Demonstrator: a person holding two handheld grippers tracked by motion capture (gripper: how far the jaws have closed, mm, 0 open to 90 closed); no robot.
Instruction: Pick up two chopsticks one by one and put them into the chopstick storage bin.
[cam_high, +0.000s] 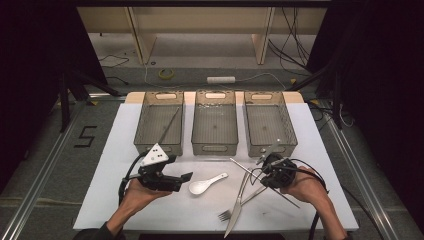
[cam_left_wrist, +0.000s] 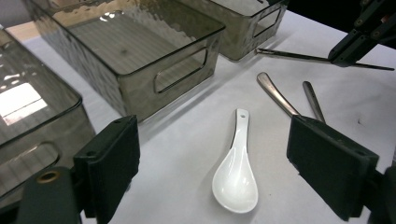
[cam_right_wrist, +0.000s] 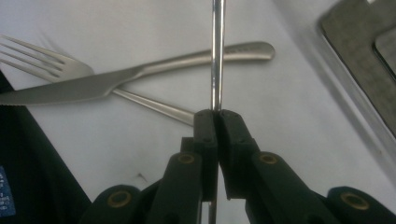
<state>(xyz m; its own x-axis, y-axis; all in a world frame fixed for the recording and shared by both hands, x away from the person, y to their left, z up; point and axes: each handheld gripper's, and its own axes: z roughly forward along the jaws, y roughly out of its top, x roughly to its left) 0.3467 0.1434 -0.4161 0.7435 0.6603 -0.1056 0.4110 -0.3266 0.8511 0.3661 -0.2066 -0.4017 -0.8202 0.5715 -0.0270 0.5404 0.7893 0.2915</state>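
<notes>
Right gripper (cam_right_wrist: 217, 116) pinches a chopstick (cam_right_wrist: 216, 56) (left gripper (cam_left_wrist: 229, 154) spread)

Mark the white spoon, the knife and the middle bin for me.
white spoon (cam_left_wrist: 235, 181), left gripper view, on its bowl.
knife (cam_right_wrist: 70, 88), right gripper view, on its blade.
middle bin (cam_high: 214, 148), high view, on its near wall.

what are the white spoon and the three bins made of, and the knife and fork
White spoon: likely glazed ceramic, glossy with soft highlights. Three bins: translucent smoky plastic, ribbed floors showing through. Knife and fork: brushed, dull-shining metal, probably stainless steel.
</notes>
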